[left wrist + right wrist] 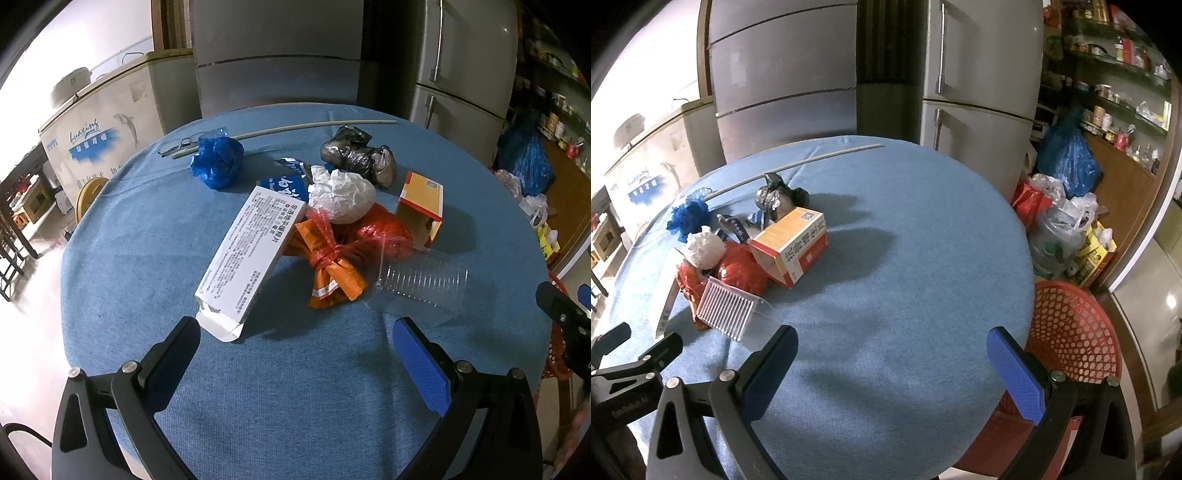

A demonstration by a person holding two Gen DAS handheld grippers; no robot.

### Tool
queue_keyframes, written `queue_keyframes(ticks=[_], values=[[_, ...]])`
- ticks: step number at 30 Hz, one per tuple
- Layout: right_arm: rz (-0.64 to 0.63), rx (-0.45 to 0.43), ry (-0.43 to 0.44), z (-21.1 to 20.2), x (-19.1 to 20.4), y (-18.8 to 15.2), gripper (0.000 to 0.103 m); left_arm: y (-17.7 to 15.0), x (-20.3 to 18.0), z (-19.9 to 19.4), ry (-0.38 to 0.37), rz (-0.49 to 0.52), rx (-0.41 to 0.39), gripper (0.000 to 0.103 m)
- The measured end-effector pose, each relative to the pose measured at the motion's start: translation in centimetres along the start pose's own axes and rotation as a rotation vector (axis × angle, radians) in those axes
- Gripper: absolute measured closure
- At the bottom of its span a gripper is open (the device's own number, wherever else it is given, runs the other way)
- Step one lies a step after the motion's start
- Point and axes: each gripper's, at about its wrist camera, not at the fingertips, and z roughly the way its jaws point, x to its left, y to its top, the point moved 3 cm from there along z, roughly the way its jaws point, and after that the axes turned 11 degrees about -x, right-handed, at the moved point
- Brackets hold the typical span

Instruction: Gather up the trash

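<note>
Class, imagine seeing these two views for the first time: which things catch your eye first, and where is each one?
A heap of trash on the blue table draws the eye first: a long white box nearest the open left gripper, and a white paper ball resting on red bags. Beyond the table's right edge stands a red mesh basket, beside the open right gripper.

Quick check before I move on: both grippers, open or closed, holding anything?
Left gripper: jaws open, holding nothing, above the table near the white box.
Right gripper: jaws open, holding nothing, over bare tablecloth.
</note>
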Motion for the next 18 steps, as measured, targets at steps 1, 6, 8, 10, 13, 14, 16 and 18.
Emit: queue_keyframes(ticks=[1,6,8,10,13,14,16,18], values=[[0.001,0.000,0.003,0.0,0.0,0.0,0.000,0.0,0.1,0.1,0.002,-0.002,0.002,0.000],[-0.009,0.007,0.046,0.0,0.5,-0.2,0.000,-0.2,0.7,0.0,0.004,-0.012,-0.001,0.000],[-0.007,0.007,0.090,-0.1,0.9,-0.3,0.000,-0.2,1.1,0.0,0.007,-0.017,-0.004,0.000],[-0.007,0.008,0.143,-0.1,1.5,-0.3,0.000,-0.3,1.7,0.0,0.008,-0.028,-0.007,0.000],[-0.023,0.014,0.220,0.0,2.7,-0.4,0.000,-0.4,2.6,-0.2,0.015,-0.044,-0.012,0.000],[-0.029,0.014,0.258,0.1,3.2,-0.3,0.000,-0.4,2.8,-0.3,0.018,-0.047,-0.014,0.000],[-0.061,0.011,0.315,0.3,4.3,-0.1,0.000,-0.5,3.5,-0.3,0.024,-0.052,-0.014,0.000],[-0.100,0.009,0.380,0.5,5.7,0.3,0.000,-0.6,4.2,-0.4,0.028,-0.059,-0.014,0.000]])
